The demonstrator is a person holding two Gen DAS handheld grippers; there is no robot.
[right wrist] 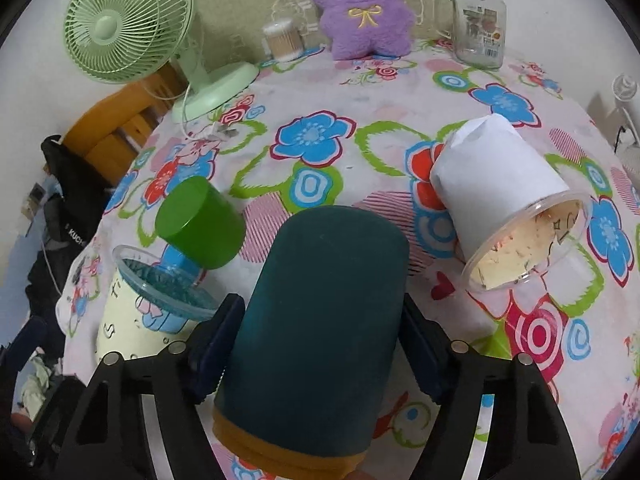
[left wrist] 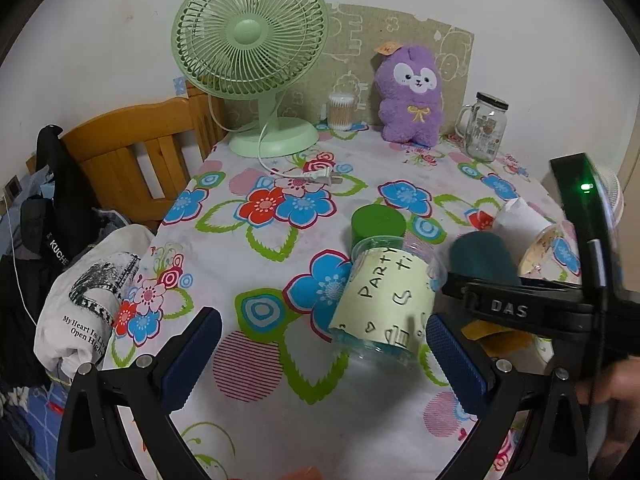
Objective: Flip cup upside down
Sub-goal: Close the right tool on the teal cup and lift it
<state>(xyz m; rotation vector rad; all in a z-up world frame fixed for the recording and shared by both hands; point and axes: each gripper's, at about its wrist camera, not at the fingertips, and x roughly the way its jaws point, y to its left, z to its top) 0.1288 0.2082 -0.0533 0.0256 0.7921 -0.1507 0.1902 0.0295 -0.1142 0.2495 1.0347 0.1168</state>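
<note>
My right gripper (right wrist: 320, 344) is shut on a dark teal cup (right wrist: 320, 312) with an orange band at its near end, held tilted over the flowered tablecloth (right wrist: 360, 100). The same cup (left wrist: 482, 258) shows in the left wrist view, with the right gripper's body beside it. My left gripper (left wrist: 320, 360) is open and empty; a clear cup with a pale "PARTY" label (left wrist: 384, 300) lies just ahead, near its right finger. That cup (right wrist: 132, 312) also shows in the right wrist view. A green cup (right wrist: 200, 228) lies on its side. A clear cup wrapped in white paper (right wrist: 504, 200) lies on its side at right.
A green fan (left wrist: 252, 48) with its cord and plug (left wrist: 320, 178), a cotton-swab jar (left wrist: 341, 112), a purple plush (left wrist: 410, 96) and a glass mug jar (left wrist: 484, 128) stand along the back. A wooden chair (left wrist: 132, 152) and piled clothes (left wrist: 80, 300) are left of the table.
</note>
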